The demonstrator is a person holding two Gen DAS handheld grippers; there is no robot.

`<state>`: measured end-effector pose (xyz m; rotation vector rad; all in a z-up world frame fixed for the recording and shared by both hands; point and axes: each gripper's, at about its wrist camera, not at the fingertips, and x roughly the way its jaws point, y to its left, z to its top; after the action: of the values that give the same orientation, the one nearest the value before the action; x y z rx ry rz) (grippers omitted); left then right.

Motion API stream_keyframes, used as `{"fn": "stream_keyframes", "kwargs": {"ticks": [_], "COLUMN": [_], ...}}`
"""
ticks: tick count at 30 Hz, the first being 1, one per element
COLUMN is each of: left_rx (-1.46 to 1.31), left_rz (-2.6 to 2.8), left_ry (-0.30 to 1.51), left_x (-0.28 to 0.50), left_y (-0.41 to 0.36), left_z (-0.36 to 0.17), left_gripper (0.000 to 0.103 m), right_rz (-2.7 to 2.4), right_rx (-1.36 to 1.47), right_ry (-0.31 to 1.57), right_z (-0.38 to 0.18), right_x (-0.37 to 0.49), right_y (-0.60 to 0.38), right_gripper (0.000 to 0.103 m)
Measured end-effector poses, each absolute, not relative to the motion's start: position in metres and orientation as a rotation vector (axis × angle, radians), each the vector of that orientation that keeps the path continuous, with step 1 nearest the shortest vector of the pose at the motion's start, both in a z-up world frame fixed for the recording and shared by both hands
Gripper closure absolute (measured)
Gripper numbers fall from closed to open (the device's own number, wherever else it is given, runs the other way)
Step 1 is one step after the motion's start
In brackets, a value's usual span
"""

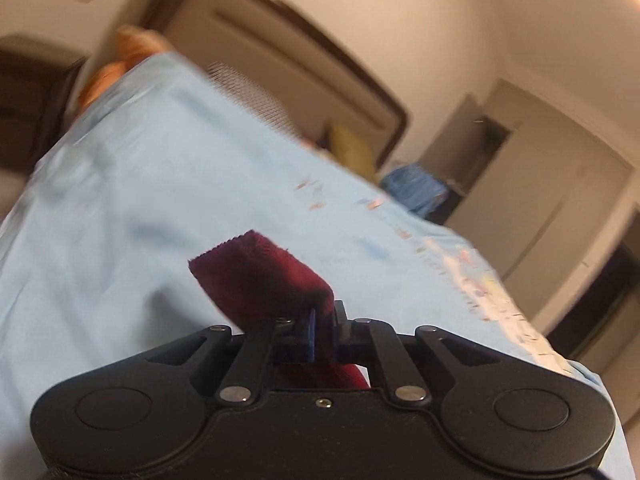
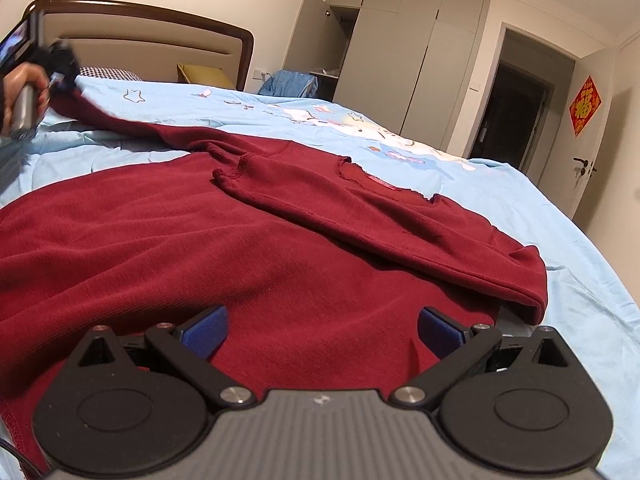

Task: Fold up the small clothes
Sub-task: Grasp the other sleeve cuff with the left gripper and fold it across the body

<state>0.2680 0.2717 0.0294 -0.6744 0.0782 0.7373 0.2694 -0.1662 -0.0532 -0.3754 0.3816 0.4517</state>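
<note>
A dark red top (image 2: 248, 240) lies spread on the light blue bedsheet (image 2: 480, 176), its right sleeve folded across the body. The left gripper (image 1: 322, 316) has its jaws pressed together on the left sleeve's cuff (image 1: 260, 272), held above the sheet; from the right wrist view it sits at 10 o'clock. The right gripper (image 2: 322, 330) hovers low over the hem at 6 o'clock, jaws spread wide with nothing between them.
</note>
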Motion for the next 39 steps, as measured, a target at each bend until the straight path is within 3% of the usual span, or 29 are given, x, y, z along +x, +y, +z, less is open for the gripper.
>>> {"fn": "stream_keyframes", "kwargs": {"ticks": [8,15,19,26,34,37,39], "left_rx": [-0.297,-0.176,-0.072,0.0,-0.079,-0.074,-0.095], "left_rz": [0.413,0.102,-0.061,-0.287,-0.395,-0.431,-0.459], "left_ry": [-0.048,-0.015,0.047,0.213,0.371,0.421,0.449], "left_x": [0.324,0.361,0.379,0.41,0.417,0.423,0.427], "left_y": [0.214,0.105,0.03,-0.062,-0.057,-0.056,-0.048], "left_z": [0.125,0.145,0.127,0.047,-0.019,-0.026,-0.024], "left_gripper": [0.096,0.096,0.096,0.097,0.096,0.086,0.065], "right_rz": [0.435,0.345,0.253,0.12,-0.002,-0.02,-0.023], "right_rx": [-0.346,-0.209,-0.122,-0.042,0.053,0.087,0.1], "right_ry": [0.366,0.325,0.315,0.305,0.317,0.331,0.337], "right_z": [-0.053,-0.044,-0.037,-0.029,-0.031,-0.034,-0.035], "right_x": [0.268,0.267,0.266,0.254,0.246,0.247,0.247], "right_y": [-0.171,-0.192,-0.21,-0.242,-0.272,-0.278,-0.279], "right_gripper": [0.0,0.0,0.0,0.0,0.0,0.0,0.0]}}
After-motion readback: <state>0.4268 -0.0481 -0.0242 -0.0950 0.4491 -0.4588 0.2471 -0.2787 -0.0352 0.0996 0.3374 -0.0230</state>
